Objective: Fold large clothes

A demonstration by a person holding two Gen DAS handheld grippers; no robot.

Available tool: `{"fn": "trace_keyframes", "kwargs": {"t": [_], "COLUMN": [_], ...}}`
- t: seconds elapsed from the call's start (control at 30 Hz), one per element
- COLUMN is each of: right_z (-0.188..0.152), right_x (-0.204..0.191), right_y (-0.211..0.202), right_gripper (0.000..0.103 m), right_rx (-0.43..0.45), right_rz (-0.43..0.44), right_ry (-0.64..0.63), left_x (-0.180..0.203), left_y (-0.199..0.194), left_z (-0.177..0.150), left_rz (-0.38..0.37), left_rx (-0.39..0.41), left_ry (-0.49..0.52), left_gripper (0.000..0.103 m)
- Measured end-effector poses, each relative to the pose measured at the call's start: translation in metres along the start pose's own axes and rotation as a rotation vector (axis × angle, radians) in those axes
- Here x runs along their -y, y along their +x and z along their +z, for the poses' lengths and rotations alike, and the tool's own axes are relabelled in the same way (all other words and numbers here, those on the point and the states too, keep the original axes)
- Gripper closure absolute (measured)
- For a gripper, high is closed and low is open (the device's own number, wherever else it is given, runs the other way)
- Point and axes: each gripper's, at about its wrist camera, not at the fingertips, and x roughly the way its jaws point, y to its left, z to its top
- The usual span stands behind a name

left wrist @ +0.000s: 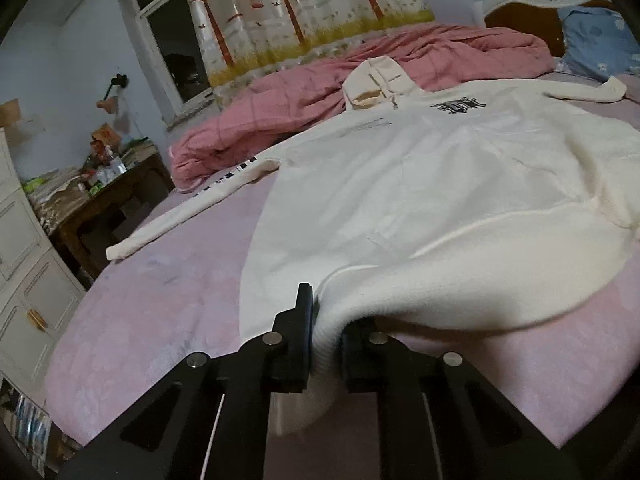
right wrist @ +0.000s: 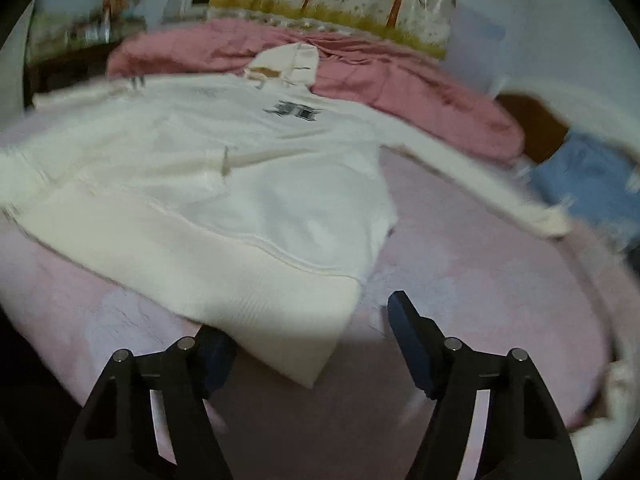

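Cream hoodie [left wrist: 420,184] lay flat and unfolded on our pink bed [left wrist: 160,300], our left gripper [left wrist: 326,344] clenched on its ribbed hem, our right gripper [right wrist: 308,356] gaping around the other corner, every fold remaining.

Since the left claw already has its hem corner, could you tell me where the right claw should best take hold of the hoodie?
Take the hoodie by the free corner of its ribbed hem, coming in low from the near bed edge. That corner lies flat on the pink sheet, pointing between the open right claw. The left claw is shut on the other hem corner, so this evens the pull.
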Motion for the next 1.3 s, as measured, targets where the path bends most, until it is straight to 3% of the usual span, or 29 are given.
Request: {"fn": "trace_keyframes", "kwargs": {"t": [0.07, 0.1, 0.17, 0.2, 0.3, 0.47, 0.63, 0.83, 0.93, 0.97, 1.0, 1.03, 1.07, 1.1, 1.13, 1.17, 1.23, 1.3], "right_z": [0.005, 0.008, 0.012, 0.017, 0.042, 0.087, 0.12, 0.142, 0.147, 0.147, 0.146, 0.146, 0.145, 0.146, 0.147, 0.148, 0.15, 0.152], "right_x": [-0.001, -0.009, -0.02, -0.021, -0.002, 0.002, 0.008, 0.04, 0.049, 0.05, 0.05, 0.051, 0.051, 0.051, 0.05, 0.05, 0.047, 0.046], "right_y": [0.006, 0.006, 0.002, 0.001, -0.001, 0.013, 0.059, 0.117, 0.142, 0.144, 0.141, 0.139, 0.135, 0.13, 0.126, 0.12, 0.113, 0.109], "right_gripper": [0.048, 0.052, 0.077, 0.08, 0.08, 0.088, 0.09, 0.094, 0.094, 0.094, 0.093, 0.089, 0.073, 0.06, 0.032, 0.024, 0.024, 0.024], "right_rx": [0.007, 0.031, 0.09, 0.1, 0.11, 0.167, 0.125, 0.066, 0.019, 0.02, 0.036, 0.052, 0.068, 0.081, 0.097, 0.123, 0.133, 0.111], "right_rz": [0.029, 0.017, -0.023, -0.022, 0.043, -0.06, -0.081, -0.074, -0.021, -0.009, 0.004, 0.025, 0.051, 0.054, 0.039, 0.017, 0.014, 0.073], "right_ry": [0.002, -0.038, -0.093, -0.084, 0.048, 0.065, 0.098, 0.244, 0.273, 0.277, 0.275, 0.271, 0.258, 0.241, 0.226, 0.201, 0.149, 0.104], "left_x": [0.001, 0.0, -0.003, -0.006, -0.017, -0.021, -0.032, -0.031, -0.025, -0.028, -0.035, -0.042, -0.052, -0.058, -0.064, -0.067, -0.073, -0.081], "left_y": [0.0, -0.003, -0.006, -0.006, 0.001, 0.034, 0.093, 0.161, 0.18, 0.177, 0.172, 0.168, 0.159, 0.153, 0.146, 0.14, 0.136, 0.137], "left_z": [0.006, 0.01, 0.021, 0.03, 0.059, 0.1, 0.129, 0.132, 0.121, 0.117, 0.114, 0.114, 0.113, 0.113, 0.112, 0.111, 0.11, 0.106], "left_rz": [0.009, 0.008, 0.012, 0.007, -0.017, 0.013, -0.063, -0.097, -0.135, -0.179, -0.233, -0.263, -0.274, -0.266, -0.257, -0.252, -0.212, -0.189], "left_rx": [0.019, 0.044, 0.072, 0.072, 0.064, 0.063, -0.049, -0.203, -0.237, -0.198, -0.162, -0.137, -0.101, -0.078, -0.055, -0.043, -0.047, -0.066], "left_ry": [0.003, -0.002, -0.012, -0.015, -0.062, -0.062, -0.103, -0.131, -0.136, -0.16, -0.193, -0.222, -0.254, -0.266, -0.261, -0.244, -0.208, -0.201], "left_gripper": [0.092, 0.092, 0.093, 0.093, 0.092, 0.092, 0.093, 0.092, 0.086, 0.075, 0.053, 0.041, 0.021, 0.016, 0.016, 0.015, 0.008, 0.006]}}
